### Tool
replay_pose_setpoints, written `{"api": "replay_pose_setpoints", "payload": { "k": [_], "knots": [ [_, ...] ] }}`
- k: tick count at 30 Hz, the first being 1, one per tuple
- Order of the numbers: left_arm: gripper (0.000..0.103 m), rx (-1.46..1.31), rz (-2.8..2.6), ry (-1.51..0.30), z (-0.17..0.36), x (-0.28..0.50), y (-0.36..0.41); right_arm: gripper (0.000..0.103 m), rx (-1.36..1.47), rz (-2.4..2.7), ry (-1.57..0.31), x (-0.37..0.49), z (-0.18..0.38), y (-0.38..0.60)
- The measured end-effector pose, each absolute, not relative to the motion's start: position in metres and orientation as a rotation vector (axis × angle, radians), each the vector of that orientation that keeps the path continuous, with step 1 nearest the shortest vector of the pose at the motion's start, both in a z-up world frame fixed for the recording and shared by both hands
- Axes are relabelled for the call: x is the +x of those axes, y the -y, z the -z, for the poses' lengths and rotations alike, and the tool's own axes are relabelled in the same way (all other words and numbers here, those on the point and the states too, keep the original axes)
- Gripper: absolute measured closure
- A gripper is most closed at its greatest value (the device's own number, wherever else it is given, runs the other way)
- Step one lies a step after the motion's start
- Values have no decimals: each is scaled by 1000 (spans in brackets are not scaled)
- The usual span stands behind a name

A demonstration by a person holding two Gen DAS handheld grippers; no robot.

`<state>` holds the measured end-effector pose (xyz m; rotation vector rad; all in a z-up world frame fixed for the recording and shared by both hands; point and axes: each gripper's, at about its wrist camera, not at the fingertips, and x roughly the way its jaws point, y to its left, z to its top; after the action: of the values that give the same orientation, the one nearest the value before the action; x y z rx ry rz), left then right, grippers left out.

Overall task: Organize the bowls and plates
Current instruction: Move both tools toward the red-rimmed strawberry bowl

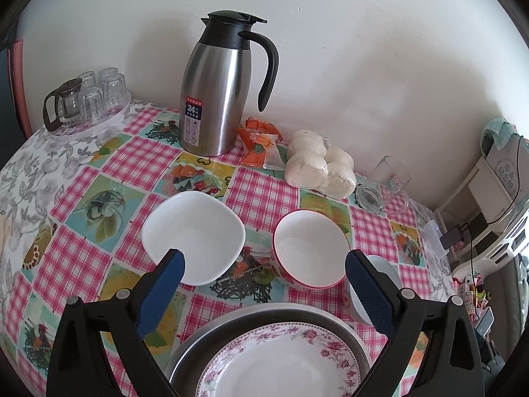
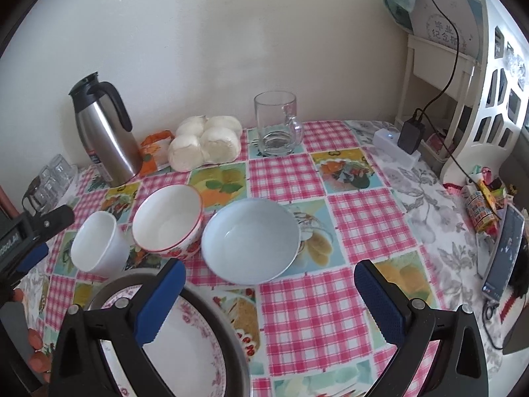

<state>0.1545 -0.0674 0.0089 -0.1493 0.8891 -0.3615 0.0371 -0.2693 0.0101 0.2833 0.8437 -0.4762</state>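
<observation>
A floral-rimmed plate [image 1: 281,364] [image 2: 188,347] lies inside a metal pan [image 1: 211,340] [image 2: 231,337] at the table's near edge. Beyond it stand a white square bowl [image 1: 195,231] [image 2: 96,244], a red-rimmed bowl [image 1: 310,248] [image 2: 165,218] and a pale blue bowl [image 1: 360,297] [image 2: 251,241]. My left gripper [image 1: 264,264] hangs open above the pan, facing the white and red-rimmed bowls, holding nothing. My right gripper [image 2: 271,274] is open too, empty, just short of the pale blue bowl. The left gripper's body [image 2: 29,235] shows at the left edge of the right wrist view.
At the back stand a steel thermos jug [image 1: 215,99] [image 2: 105,132], a tray of glasses [image 1: 89,99], snack packets [image 1: 261,145], bagged buns [image 1: 317,165] [image 2: 205,142] and a glass mug [image 1: 386,182] [image 2: 277,125]. A shelf, charger [image 2: 410,132] and phone [image 2: 502,251] sit right.
</observation>
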Motion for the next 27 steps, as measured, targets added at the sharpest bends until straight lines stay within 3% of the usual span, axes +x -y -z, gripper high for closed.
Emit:
{"api": "replay_pose_setpoints", "payload": {
  "k": [21,27],
  "knots": [
    [5,-162,404,-936,-5,183,80,0,195,498,-789,50,-79,304],
    [5,-200,427,-959,1,197,85,0,152,456,-816,77,-73,292]
  ]
}}
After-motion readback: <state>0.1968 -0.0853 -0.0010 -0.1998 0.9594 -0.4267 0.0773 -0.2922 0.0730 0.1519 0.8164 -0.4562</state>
